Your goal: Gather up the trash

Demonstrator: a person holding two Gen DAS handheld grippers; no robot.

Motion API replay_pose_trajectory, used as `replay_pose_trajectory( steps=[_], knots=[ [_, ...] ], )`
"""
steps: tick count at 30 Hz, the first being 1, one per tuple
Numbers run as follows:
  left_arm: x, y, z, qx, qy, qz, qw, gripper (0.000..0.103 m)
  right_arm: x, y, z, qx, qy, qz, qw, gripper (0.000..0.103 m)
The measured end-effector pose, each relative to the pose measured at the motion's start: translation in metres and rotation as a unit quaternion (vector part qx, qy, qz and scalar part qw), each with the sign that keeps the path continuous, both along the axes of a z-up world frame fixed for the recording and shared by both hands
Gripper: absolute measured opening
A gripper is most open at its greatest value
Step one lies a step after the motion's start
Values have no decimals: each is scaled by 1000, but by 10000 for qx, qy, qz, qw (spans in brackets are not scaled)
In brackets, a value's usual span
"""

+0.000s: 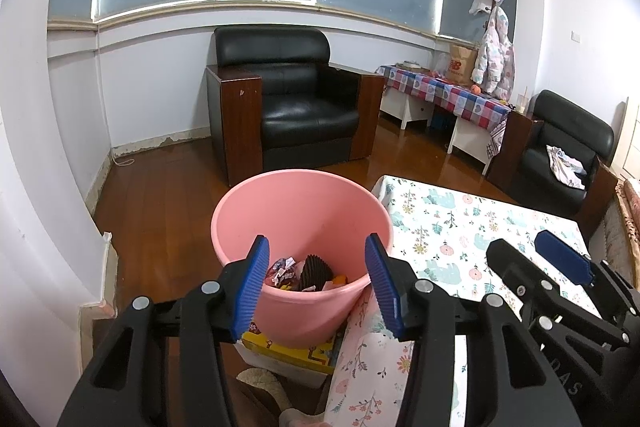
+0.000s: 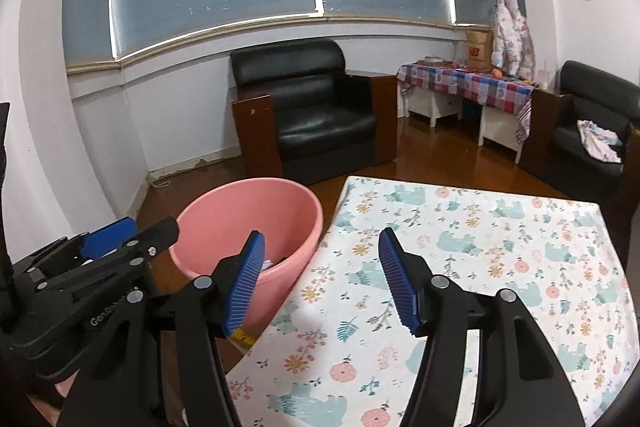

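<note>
Left wrist view: left gripper pointed down at the pink bucket, jaws spread wide w/ nothing between the blue pads. Bucket sat straight ahead of & below it, mouth framed btwn the two fingers. Trash lay at the bucket's bottom: crumpled wrappers, a dark ridged piece, some orange bits; can't tell exactly what each was. Bucket stood on a yellow box, just under the gripper's left side. To the gripper's right, the table w/ floral cloth, its near-left corner touching or just beside the bucket's rim. Right gripper showed at far right over that cloth, jaws apart, empty.

Right wrist view: right gripper hovered above the table cloth, jaws about mid-open, nothing gripped. Pink bucket was ahead & to its left, partly behind the left finger. Left gripper poked in from the far left, beside the bucket's rim. Black armchair stood well beyond both, against the wall.
</note>
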State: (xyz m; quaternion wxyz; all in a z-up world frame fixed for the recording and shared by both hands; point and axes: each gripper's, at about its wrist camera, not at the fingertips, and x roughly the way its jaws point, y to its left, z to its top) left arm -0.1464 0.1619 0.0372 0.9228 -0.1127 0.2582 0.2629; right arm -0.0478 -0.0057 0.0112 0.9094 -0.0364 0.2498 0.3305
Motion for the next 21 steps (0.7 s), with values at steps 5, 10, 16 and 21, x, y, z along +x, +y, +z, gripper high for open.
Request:
replay_pose_trajectory(
  steps=[5,10,16,21],
  knots=[
    [0,-3,-4,6,13,-18,10000,49,-1,-2,1,-2,-76,-23,10000,60],
    [0,-5,-6,4,26,-26,10000,49,-6,-4,2,17,-223,-116,9997,60],
    [-1,-6,-7,2,8,0,10000,49,-8,-8,1,78,-228,-266,9994,60],
    [0,-7,-9,22,-19,46,10000,49,-9,-10,0,80,-203,-224,9995,60]
  ],
)
